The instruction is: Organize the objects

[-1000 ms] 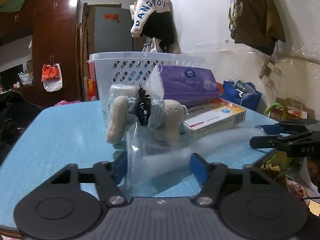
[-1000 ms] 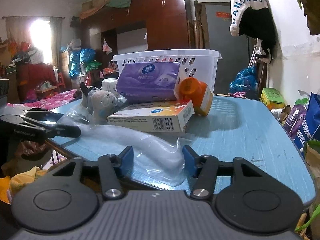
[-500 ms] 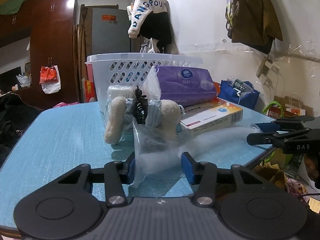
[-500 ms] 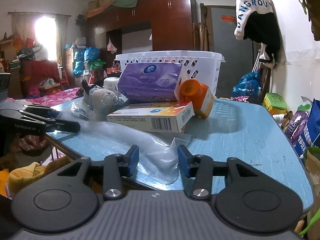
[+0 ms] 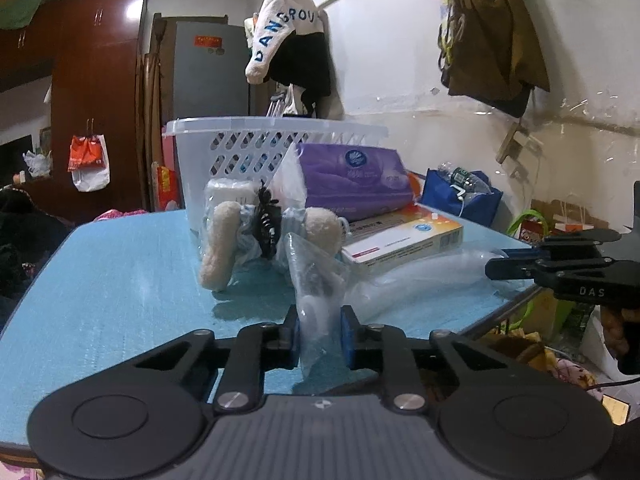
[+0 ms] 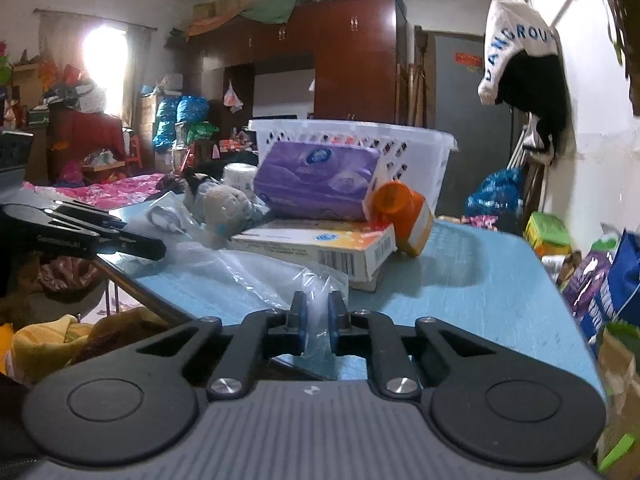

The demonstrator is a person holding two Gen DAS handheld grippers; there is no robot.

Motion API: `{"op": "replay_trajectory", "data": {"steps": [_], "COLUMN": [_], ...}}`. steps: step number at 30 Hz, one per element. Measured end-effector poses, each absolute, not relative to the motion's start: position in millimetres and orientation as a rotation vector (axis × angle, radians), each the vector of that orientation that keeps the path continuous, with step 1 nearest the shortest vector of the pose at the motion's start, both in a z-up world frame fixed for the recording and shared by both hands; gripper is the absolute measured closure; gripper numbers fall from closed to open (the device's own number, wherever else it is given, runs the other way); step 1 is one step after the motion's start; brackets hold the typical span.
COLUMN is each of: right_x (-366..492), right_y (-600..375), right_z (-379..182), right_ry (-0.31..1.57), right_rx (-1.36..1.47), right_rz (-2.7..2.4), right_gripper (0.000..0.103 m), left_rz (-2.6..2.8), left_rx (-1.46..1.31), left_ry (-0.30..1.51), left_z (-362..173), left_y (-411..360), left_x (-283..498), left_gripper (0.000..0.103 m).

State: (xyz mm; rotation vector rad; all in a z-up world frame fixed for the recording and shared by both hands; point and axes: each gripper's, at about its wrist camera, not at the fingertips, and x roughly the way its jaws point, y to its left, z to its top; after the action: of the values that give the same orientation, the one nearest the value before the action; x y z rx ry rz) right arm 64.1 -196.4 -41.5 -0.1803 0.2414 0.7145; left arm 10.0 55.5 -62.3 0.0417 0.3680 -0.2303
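Observation:
A clear plastic bag point(image 5: 400, 280) lies across the near part of the blue table point(image 5: 120, 272). My left gripper point(image 5: 319, 334) is shut on one end of it. My right gripper point(image 6: 317, 320) is shut on the other end point(image 6: 256, 276). Behind the bag lie a plush toy point(image 5: 224, 240), a flat orange-and-white box point(image 5: 404, 236), a purple tissue pack point(image 5: 352, 180) and an orange bottle point(image 6: 404, 212). A white laundry basket point(image 5: 248, 144) stands at the back.
A white roll point(image 5: 228, 192) stands beside the plush. The table's right edge point(image 5: 508, 304) runs close to the right gripper point(image 5: 568, 272). Bags and clutter sit on the floor beyond it. A wardrobe point(image 5: 96, 92) stands far left.
Both grippers have closed from open onto the ends of the clear plastic bag, which is now pinched and bunched up between each pair of fingers.

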Motion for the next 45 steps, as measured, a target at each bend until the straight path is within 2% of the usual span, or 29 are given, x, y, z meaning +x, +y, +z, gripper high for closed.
{"op": "replay_trajectory", "data": {"steps": [16, 22, 30, 39, 45], "right_x": [60.5, 96.5, 142.2, 172.6, 219.9], "right_y": [-194.7, -183.7, -170.5, -159.8, -146.7], "right_z": [12.4, 51.1, 65.9, 82.1, 87.0], "right_ry": [0.06, 0.015, 0.046, 0.053, 0.137], "right_rx": [-0.178, -0.147, -0.132, -0.135, -0.137], "right_rz": [0.72, 0.737, 0.734, 0.697, 0.659], "right_gripper": [0.091, 0.091, 0.091, 0.091, 0.091], "left_rz": [-0.245, -0.227, -0.216, -0.186, -0.17], "left_rx": [0.038, 0.038, 0.014, -0.024, -0.039], "left_ry": [0.195, 0.112, 0.087, 0.124, 0.203], "left_z": [-10.7, 34.8, 63.9, 82.3, 91.0], "left_y": [56.9, 63.2, 71.5, 86.8, 96.1], "left_x": [-9.3, 20.7, 61.1, 118.6, 180.0], "left_gripper": [0.081, 0.081, 0.081, 0.082, 0.082]}}
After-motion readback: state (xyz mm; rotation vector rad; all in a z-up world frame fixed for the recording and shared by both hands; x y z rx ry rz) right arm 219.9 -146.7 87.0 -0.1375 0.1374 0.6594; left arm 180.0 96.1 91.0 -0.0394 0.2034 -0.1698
